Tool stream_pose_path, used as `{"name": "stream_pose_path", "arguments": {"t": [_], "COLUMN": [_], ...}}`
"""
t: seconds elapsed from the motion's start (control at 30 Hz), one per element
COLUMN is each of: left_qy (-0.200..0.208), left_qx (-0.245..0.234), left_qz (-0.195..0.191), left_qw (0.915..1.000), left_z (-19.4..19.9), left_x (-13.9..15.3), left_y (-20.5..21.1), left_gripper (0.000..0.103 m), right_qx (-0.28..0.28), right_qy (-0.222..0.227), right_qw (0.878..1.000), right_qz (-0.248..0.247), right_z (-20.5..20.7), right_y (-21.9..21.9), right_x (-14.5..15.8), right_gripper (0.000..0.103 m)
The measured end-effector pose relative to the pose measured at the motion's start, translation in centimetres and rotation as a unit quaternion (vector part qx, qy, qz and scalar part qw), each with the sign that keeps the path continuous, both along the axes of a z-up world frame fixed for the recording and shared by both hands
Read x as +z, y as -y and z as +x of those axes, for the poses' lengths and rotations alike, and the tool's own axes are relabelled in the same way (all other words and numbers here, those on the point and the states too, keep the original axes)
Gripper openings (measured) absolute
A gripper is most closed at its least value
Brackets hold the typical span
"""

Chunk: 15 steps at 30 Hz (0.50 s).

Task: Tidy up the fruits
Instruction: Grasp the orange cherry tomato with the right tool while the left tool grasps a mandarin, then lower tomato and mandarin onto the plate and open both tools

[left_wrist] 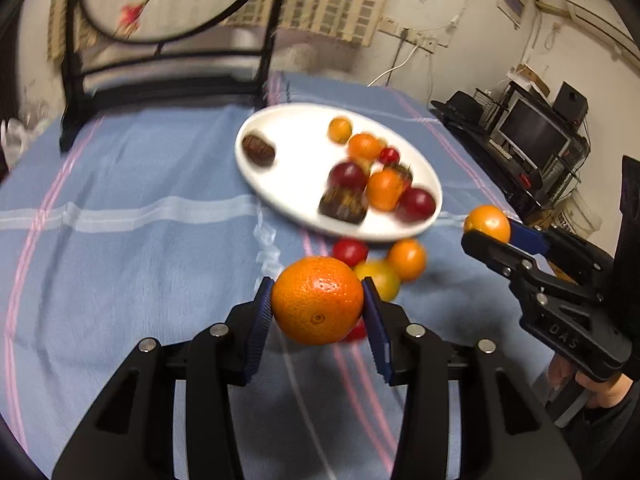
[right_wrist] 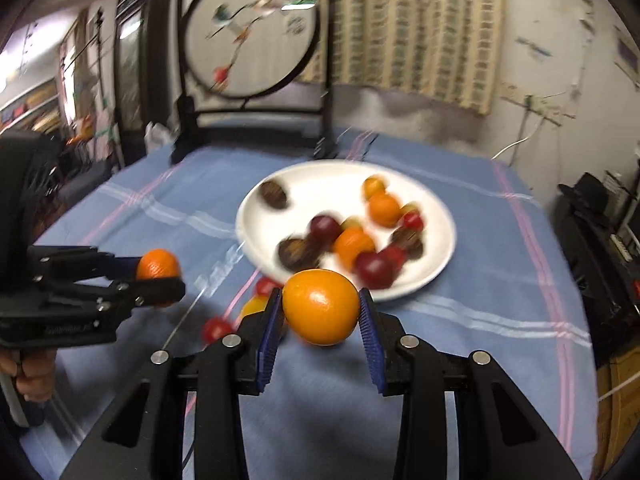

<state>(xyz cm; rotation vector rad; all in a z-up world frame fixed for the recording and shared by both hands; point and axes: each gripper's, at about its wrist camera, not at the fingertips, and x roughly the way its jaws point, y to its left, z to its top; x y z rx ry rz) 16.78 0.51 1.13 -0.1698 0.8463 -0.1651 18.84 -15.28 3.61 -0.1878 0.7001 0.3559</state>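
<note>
Left gripper: blue pads clamped on the flanks of a large orange, held clear above the blue cloth. Contact sits at the fruit's widest part and most of its bulk hangs forward of the pads. Risk: a round, slick rind could pivot or squirt out if the hand swings or tilts.

Right gripper: jaws clenched on a smaller orange, also lifted off the cloth. Same risk, and the grip looks narrower on the fruit.

Outward: loose fruit lies on the cloth just under and ahead of both tools, a red one, a yellow one and another small orange one. A dropped orange would likely scatter these, and some could roll off the table.

White plate, near, beyond the loose fruit: already crowded on its right half with orange, red and dark pieces. Both views are motion-blurred, so I cannot tell exactly how much bare space is there. Setting down onto the pile could knock pieces over the shallow rim; both hands converging at once could collide.
</note>
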Motion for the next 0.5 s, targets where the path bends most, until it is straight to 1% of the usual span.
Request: {"name": "stream_pose_path", "arguments": {"t": [0.1, 0.17, 0.3, 0.5], "left_qy": [0.028, 0.034, 0.008, -0.011], "left_qx": [0.004, 0.01, 0.021, 0.03], "left_qz": [0.023, 0.024, 0.008, 0.029], "left_qw": [0.9993, 0.9991, 0.9997, 0.9991], "left_z": [2.9, 4.6, 8.6, 11.5], "left_x": [1.8, 2.1, 1.2, -1.0], "left_y": [1.2, 1.5, 1.8, 1.7], "left_gripper": [0.043, 0.043, 0.043, 0.043], "right_qx": [-0.014, -0.021, -0.034, -0.055], "right_qy": [0.011, 0.015, 0.005, -0.024], "right_qw": [1.0, 1.0, 0.999, 0.998], "right_qz": [0.012, 0.015, 0.016, 0.032], "right_z": [2.1, 3.5, 6.5, 10.4], "right_y": [0.4, 0.4, 0.2, 0.4], "right_x": [0.6, 0.5, -0.5, -2.2], "right_gripper": [0.038, 0.038, 0.038, 0.038]}}
